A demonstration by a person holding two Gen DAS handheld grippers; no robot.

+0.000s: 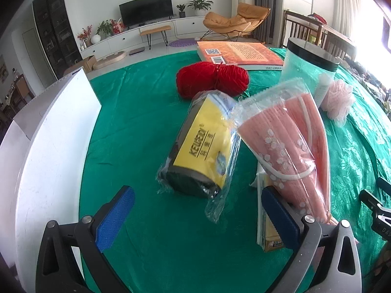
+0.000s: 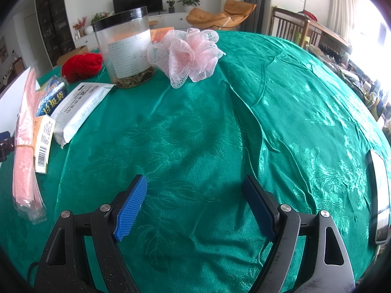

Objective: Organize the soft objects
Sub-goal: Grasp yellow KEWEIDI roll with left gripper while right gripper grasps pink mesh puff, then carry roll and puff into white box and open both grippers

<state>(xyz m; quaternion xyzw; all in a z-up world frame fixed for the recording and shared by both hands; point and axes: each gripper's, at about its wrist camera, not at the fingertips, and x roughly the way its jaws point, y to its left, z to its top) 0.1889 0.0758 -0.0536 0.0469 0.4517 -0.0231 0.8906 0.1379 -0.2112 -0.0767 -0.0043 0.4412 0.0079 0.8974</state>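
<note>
My left gripper is open and empty above the green tablecloth. Just ahead of it lies a yellow roll of bin bags in clear wrap. A pink pack of face masks leans beside its right finger. A red yarn ball lies further back. My right gripper is open and empty over bare cloth. A pink mesh bath pouf lies far ahead of it. The yarn, mask pack and a white wipes pack lie at its left.
A white box stands at the left of the left wrist view. An orange book lies at the back. A clear jar with a black lid stands beside the pouf. A phone lies at the right edge. A small yellow packet lies under the masks.
</note>
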